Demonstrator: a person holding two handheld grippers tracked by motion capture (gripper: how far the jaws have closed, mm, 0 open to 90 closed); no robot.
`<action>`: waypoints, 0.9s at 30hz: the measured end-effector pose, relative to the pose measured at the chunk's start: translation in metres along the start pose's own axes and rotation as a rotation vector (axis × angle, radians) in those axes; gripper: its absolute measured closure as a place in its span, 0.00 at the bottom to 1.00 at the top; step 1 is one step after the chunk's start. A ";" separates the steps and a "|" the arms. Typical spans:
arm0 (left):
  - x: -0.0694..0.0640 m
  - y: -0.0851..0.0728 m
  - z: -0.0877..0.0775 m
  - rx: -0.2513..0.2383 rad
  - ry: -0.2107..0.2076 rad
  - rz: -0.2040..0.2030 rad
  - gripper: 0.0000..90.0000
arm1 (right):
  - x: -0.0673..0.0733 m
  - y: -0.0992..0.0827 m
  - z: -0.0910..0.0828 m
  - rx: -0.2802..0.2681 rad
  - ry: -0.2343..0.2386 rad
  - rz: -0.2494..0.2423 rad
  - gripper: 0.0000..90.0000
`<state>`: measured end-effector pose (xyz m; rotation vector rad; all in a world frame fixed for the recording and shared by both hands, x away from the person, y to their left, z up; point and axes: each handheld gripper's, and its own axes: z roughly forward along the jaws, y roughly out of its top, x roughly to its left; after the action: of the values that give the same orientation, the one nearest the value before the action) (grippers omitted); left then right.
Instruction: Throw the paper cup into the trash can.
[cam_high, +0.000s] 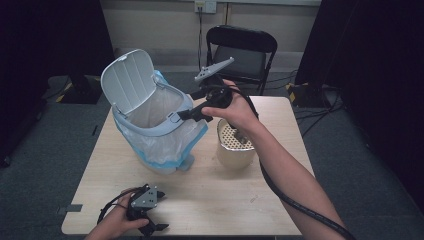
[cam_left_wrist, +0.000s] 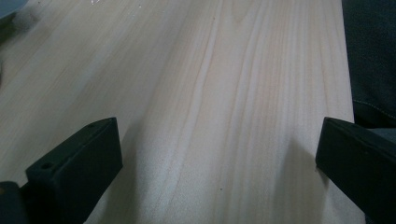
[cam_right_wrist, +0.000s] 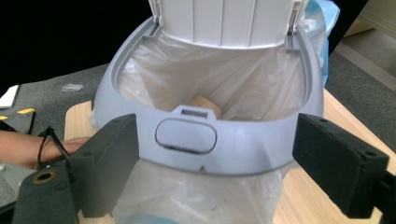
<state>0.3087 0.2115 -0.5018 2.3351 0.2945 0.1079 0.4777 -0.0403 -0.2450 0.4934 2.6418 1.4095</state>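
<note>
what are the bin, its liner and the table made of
Bin: looks like moulded plastic, matte grey rim with a ribbed white lid, smooth rounded edges. Liner: thin translucent plastic film, judging by its crinkles and soft sheen; a blue edge shows near the base. Table: pale wood or a wood-look laminate, with long grain lines and a low sheen; which one is unclear.

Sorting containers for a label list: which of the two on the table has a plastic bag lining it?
The grey bin with the raised hinged lid; the beige pot beside it has a perforated insert, no bag.

Matt plastic bin (cam_right_wrist: 187, 135) (pale wood table (cam_left_wrist: 224, 93))
</note>
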 end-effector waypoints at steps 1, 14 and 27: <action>0.000 0.000 0.000 0.001 0.000 0.001 0.00 | 0.001 -0.002 0.000 0.001 0.004 -0.001 0.16; 0.000 0.000 0.000 0.001 -0.001 0.001 0.00 | 0.007 -0.021 -0.011 -0.009 0.003 -0.003 0.16; 0.000 0.000 0.000 -0.002 0.000 0.000 0.00 | 0.010 -0.047 -0.025 -0.014 0.014 0.006 0.16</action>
<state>0.3087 0.2114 -0.5020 2.3334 0.2937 0.1081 0.4513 -0.0807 -0.2691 0.4924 2.6413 1.4379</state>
